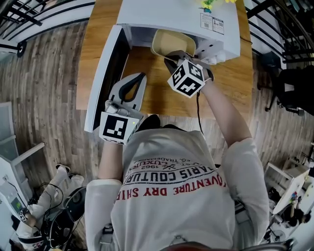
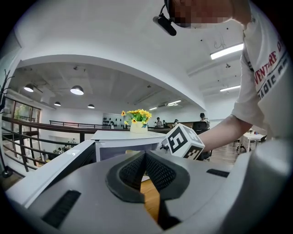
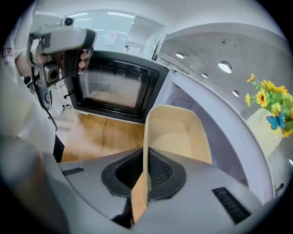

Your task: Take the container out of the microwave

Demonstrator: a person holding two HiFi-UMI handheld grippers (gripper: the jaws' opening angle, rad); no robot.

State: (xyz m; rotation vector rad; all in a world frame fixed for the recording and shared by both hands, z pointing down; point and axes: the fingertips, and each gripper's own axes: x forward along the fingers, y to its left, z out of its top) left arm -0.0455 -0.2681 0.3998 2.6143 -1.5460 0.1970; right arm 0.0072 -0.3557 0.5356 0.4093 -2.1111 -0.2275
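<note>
While right gripper (image 3: 145, 157) pinches the container (image 3: 176, 132), left gripper (image 2: 145, 156) seems closed

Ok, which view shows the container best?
The right gripper view: the cream container fills the middle, its wall pinched in the right claw. The head view shows it from above at the microwave mouth, near rim hidden by the claw. The left gripper view barely shows it.

Bright even ceiling light, sharp centre, fisheye-warped dark edges
</note>
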